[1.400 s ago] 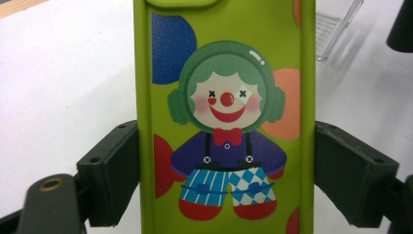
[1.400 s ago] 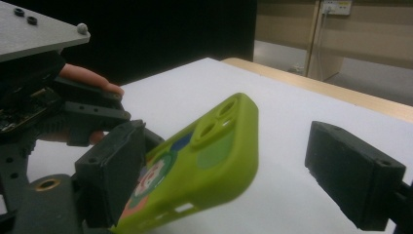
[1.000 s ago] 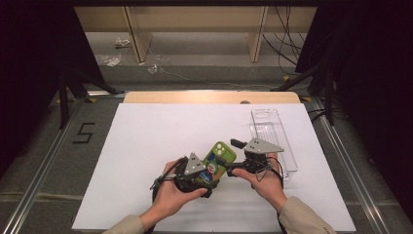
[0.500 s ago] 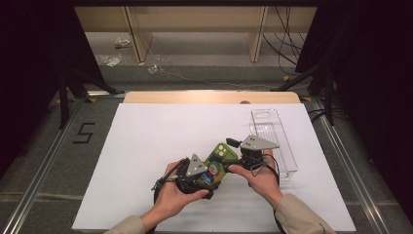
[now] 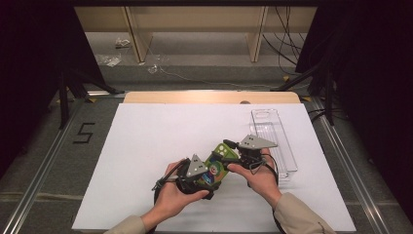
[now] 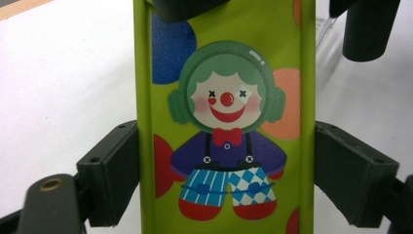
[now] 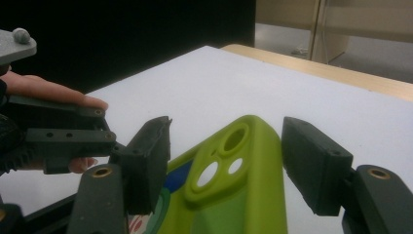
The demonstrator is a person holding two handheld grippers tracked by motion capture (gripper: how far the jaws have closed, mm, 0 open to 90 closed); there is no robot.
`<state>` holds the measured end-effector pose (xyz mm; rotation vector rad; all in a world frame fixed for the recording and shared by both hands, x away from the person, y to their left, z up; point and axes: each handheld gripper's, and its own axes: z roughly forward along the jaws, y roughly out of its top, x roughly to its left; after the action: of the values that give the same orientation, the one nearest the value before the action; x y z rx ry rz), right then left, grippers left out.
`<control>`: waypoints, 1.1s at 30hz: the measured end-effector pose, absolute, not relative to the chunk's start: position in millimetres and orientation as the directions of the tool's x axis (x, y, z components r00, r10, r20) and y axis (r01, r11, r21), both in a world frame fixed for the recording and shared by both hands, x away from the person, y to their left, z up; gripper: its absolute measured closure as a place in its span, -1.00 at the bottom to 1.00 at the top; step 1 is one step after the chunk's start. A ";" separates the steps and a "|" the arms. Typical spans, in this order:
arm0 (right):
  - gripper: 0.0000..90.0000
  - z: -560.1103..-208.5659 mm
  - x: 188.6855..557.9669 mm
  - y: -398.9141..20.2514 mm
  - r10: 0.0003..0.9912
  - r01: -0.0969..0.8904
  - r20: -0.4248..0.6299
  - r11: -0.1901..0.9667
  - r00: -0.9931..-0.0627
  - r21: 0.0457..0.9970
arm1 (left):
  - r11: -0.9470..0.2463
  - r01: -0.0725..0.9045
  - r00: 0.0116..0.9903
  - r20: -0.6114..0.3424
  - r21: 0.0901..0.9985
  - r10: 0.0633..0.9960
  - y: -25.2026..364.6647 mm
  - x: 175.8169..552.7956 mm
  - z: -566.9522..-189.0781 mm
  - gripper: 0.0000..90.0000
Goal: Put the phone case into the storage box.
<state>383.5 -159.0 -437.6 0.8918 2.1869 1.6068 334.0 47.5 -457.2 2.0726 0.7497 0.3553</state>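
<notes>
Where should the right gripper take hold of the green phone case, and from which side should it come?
Judging by its pose, grip the camera-hole end of the green phone case across its two long side edges. The right gripper, whose jaws have just been closing, already straddles that end, facing the left gripper, which clamps the case's sides lower down.

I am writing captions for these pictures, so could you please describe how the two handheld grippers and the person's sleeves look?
Each gripper, the left gripper and the right gripper, is black and carries a grey three-cornered plate on top. Thin black cables trail from them. The jaws end in blocky dark pads with small screw holes and brass-coloured bushings at the joints. The sleeves are beige.
</notes>
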 end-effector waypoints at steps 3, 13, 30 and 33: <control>-0.13 -438.1 383.7 -157.4 0.627 0.316 0.133 0.189 -0.768 0.930 | -0.432 0.376 0.778 -0.026 0.820 0.628 47.4 333.5 -457.2 -0.64; -0.01 -437.2 385.0 -156.0 0.630 0.332 0.156 0.171 -0.761 0.928 | -0.430 0.373 0.775 -0.022 0.822 0.631 47.7 333.3 -456.4 -0.64; 0.18 -434.2 386.3 -158.8 0.629 0.354 0.195 0.136 -0.752 0.925 | -0.425 0.370 0.774 -0.021 0.826 0.633 48.3 334.1 -456.1 -0.64; 0.16 -434.4 386.3 -158.7 0.631 0.356 0.199 0.132 -0.750 0.925 | -0.426 0.370 0.773 -0.020 0.826 0.634 48.2 333.8 -456.3 -0.64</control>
<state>386.3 -158.7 -434.4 0.9700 2.1684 1.6623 333.8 48.2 -456.3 2.0615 0.7491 0.3699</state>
